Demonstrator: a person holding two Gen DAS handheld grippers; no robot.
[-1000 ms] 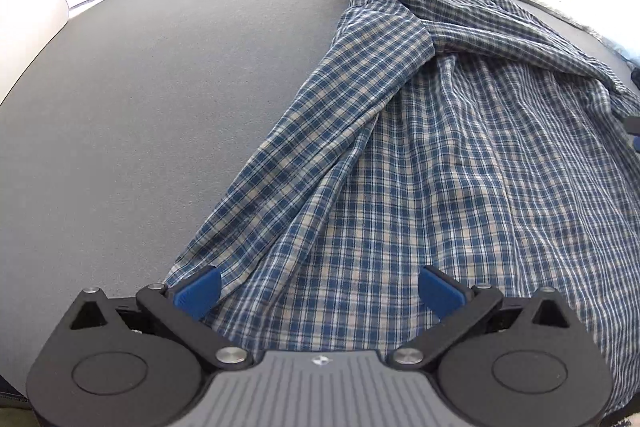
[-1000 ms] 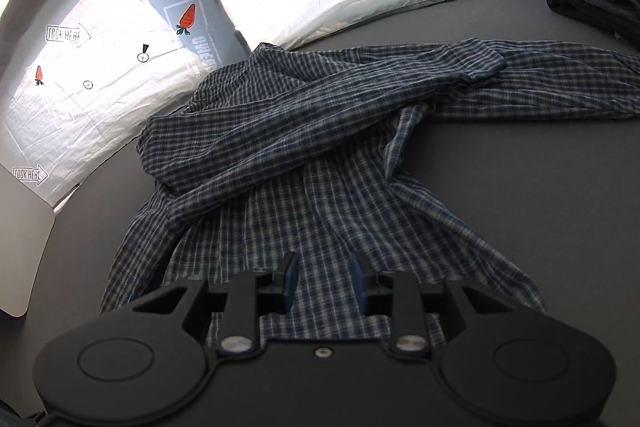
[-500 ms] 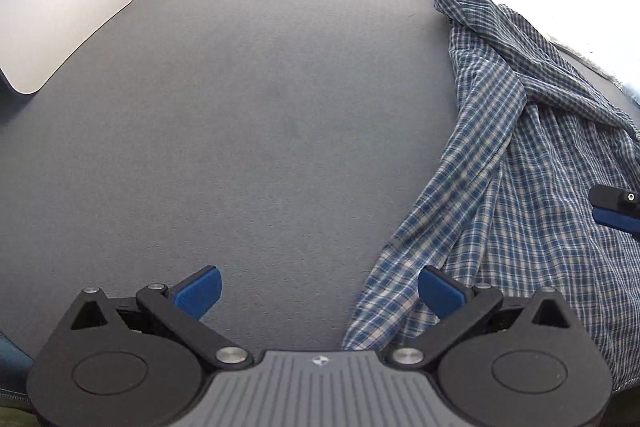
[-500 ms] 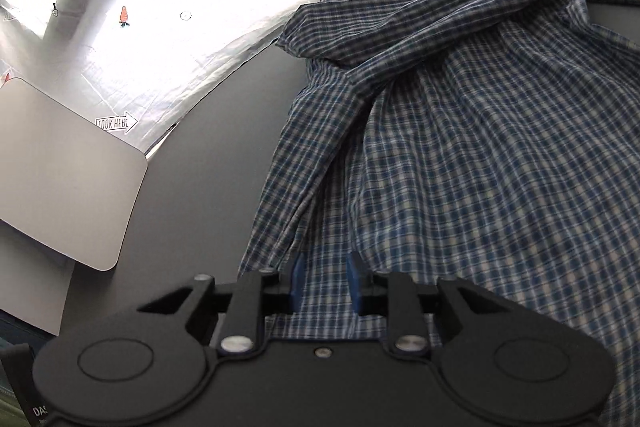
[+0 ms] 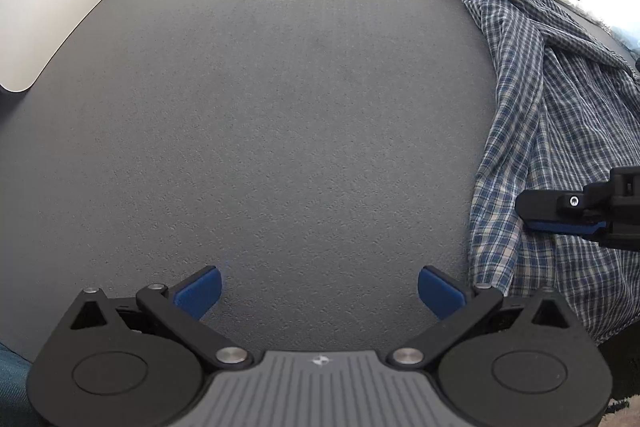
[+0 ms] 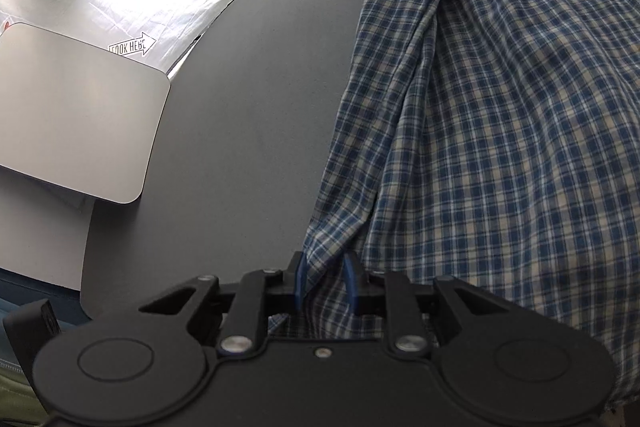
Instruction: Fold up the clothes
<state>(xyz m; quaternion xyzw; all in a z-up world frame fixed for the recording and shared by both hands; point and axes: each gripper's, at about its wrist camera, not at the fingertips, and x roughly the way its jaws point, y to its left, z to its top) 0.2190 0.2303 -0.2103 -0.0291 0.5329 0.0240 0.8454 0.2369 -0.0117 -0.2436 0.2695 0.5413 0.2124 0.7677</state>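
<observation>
Blue-and-white checked cotton shirt: light, limp, rumpled on grey surface. Right gripper fingers pinch its hem; left gripper fingers spread, empty. Best grasped at hem corners.

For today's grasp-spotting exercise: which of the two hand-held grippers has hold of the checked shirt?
The right hand-held gripper: its blue pads pinch the checked shirt at its edge. The left hand-held gripper is open over bare grey table.

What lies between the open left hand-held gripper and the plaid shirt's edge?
Only bare grey table surface, as the left wrist view shows. The left hand-held gripper holds nothing; the plaid shirt lies off to its right.
</observation>
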